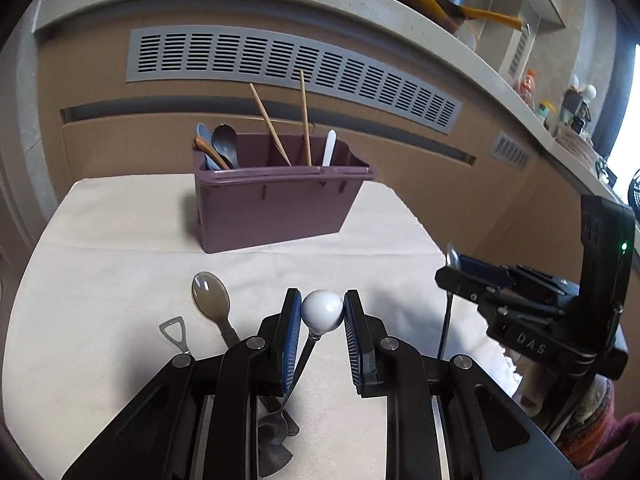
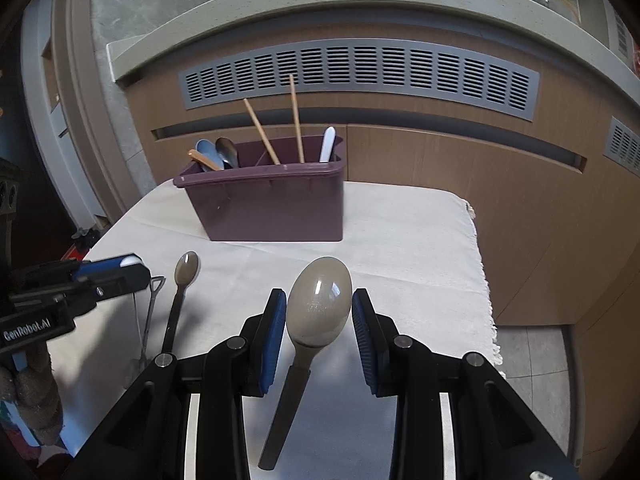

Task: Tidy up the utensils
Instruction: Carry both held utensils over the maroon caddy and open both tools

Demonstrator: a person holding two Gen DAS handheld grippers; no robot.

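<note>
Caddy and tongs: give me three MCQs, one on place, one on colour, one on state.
1. Where do the chopsticks stand?
A. Left compartment
B. Middle compartment
C. Flat on the cloth

2. What colour is the caddy?
A. Purple
B. Green
C. White

3. What state are the left tongs in?
A. Open and empty
B. Shut on the white ball end of a utensil
C. Shut on a chopstick

Answers:
1 B: both sticks rise between the spoons and the white handle.
2 A: its walls are a dull purple in both views.
3 B: both blue pads press on the ball, and the utensil hangs below it.
</note>
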